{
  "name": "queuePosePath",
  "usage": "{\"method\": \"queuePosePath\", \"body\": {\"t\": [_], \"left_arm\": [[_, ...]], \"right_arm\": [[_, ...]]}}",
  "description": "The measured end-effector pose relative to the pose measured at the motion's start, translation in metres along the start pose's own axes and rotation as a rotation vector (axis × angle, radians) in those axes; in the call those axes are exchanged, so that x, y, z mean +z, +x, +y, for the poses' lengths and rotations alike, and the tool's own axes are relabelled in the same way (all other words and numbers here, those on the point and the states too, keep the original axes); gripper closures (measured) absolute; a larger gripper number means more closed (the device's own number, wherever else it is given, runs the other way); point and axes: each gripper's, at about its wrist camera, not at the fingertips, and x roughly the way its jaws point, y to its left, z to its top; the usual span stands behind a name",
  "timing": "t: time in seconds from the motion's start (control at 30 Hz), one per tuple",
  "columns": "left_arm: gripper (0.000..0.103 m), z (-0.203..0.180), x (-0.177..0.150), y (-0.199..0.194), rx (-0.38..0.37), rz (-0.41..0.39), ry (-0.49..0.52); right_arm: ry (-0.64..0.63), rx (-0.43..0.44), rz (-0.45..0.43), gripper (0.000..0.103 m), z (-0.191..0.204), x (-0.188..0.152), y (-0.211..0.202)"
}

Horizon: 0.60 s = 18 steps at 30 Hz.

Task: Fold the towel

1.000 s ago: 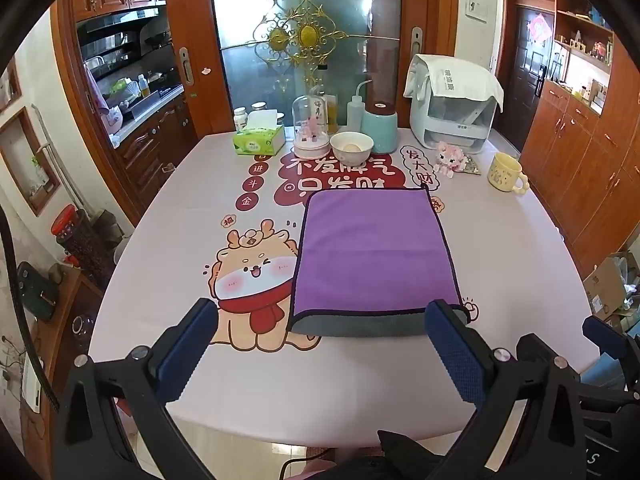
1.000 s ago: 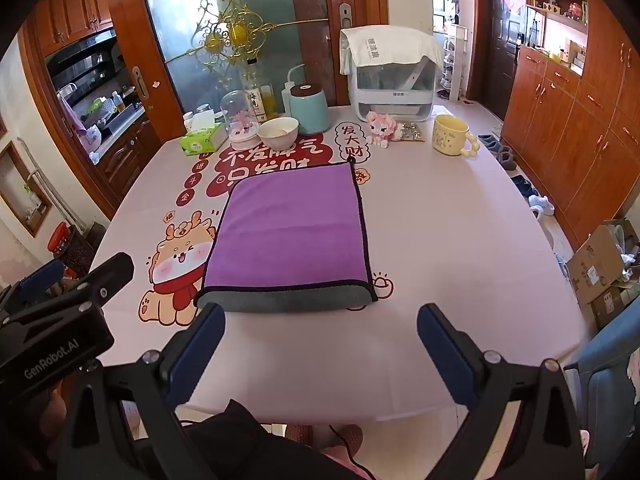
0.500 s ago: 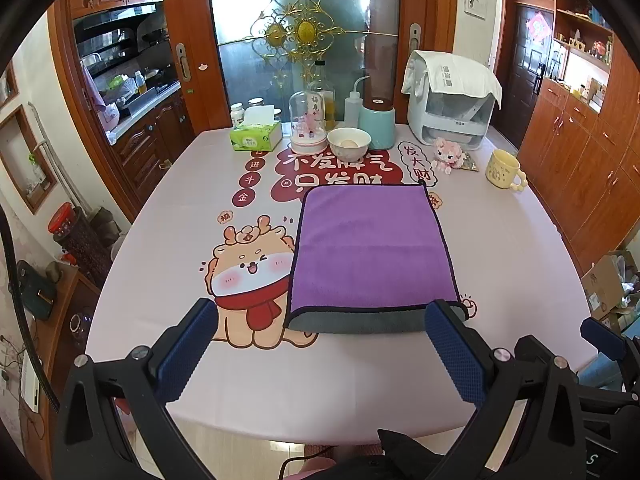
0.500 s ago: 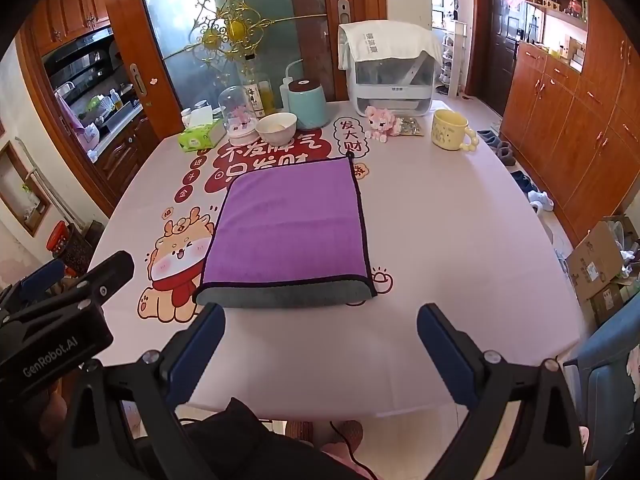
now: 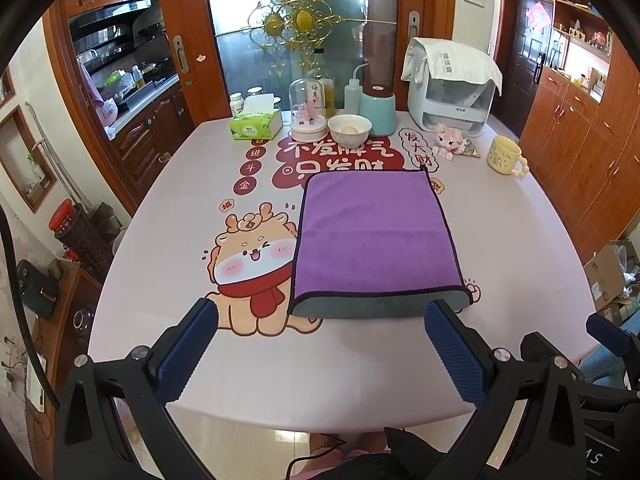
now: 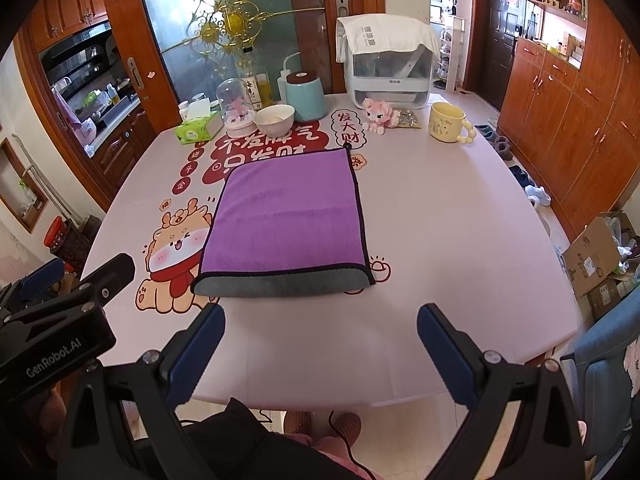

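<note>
Towel folded on the table, both grippers off it.
The purple towel [image 5: 376, 236] lies flat beyond the fingertips, grey fold nearest. Left gripper [image 5: 320, 320] and right gripper [image 6: 320, 320] hover spread wide and empty above the table [image 5: 520, 240] edge, side by side.

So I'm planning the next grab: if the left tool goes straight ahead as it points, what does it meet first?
Probably the towel: its grey near edge lies just ahead of the open left tool, nothing between, though depth is uncertain.
</note>
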Motion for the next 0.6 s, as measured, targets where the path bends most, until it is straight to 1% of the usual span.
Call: {"method": "queuePosePath", "body": {"t": [0.2, 0.37, 0.5, 0.6], "left_arm": [[0.0, 0.004, -0.003, 0.0, -0.017, 0.021, 0.006], [0.0, 0.009, -0.004, 0.003, -0.034, 0.039, 0.014], [0.0, 0.012, -0.005, 0.009, -0.045, 0.05, 0.031], [0.0, 0.017, -0.008, 0.017, -0.057, 0.074, 0.046]], "right_arm": [[-0.004, -0.006, 0.018, 0.006, 0.002, -0.006, -0.001], [0.002, -0.036, 0.018, 0.006, 0.002, -0.009, -0.002], [0.017, -0.044, 0.019, 0.006, 0.001, -0.014, 0.001], [0.025, -0.043, 0.024, 0.006, 0.004, -0.017, 0.004]]}}
